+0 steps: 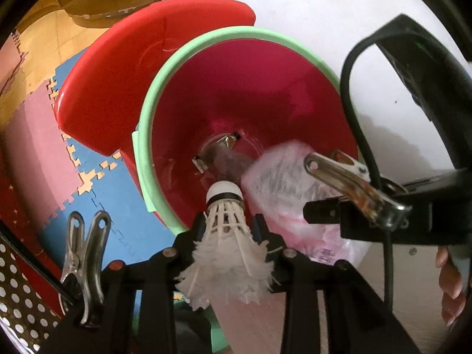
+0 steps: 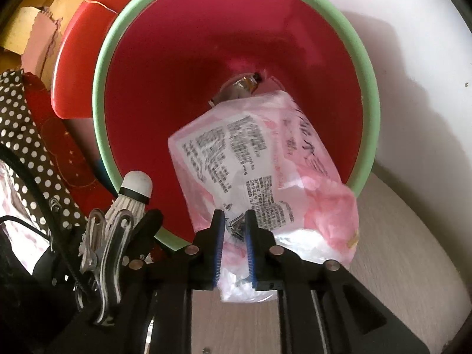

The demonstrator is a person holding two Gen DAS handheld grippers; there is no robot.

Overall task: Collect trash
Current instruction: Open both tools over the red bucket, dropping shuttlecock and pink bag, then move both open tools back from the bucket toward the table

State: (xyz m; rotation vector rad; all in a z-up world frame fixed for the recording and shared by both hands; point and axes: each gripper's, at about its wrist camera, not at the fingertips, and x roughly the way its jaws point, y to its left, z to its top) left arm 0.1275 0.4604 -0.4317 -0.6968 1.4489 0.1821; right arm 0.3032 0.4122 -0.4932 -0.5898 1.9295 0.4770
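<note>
A red bin with a green rim (image 1: 153,100) (image 2: 100,135) stands open below both grippers, with some wrappers (image 1: 224,144) at its bottom. My left gripper (image 1: 230,219) is shut on a white feather shuttlecock (image 1: 227,230), cork end pointing down over the bin's near rim. In the right wrist view the shuttlecock (image 2: 132,194) shows at lower left. A pink and white printed plastic bag (image 2: 250,153) (image 1: 280,183) hangs into the bin. Its top lies loosely in the gap between the blue pads of my right gripper (image 2: 234,215), which stand apart.
The bin's red lid (image 1: 103,88) is swung back to the left. Blue and pink foam puzzle mats (image 1: 112,183) cover the floor on the left, with polka-dot fabric (image 2: 26,135) beside them. A white wall (image 1: 324,14) rises behind the bin. A hand (image 1: 451,283) shows at right.
</note>
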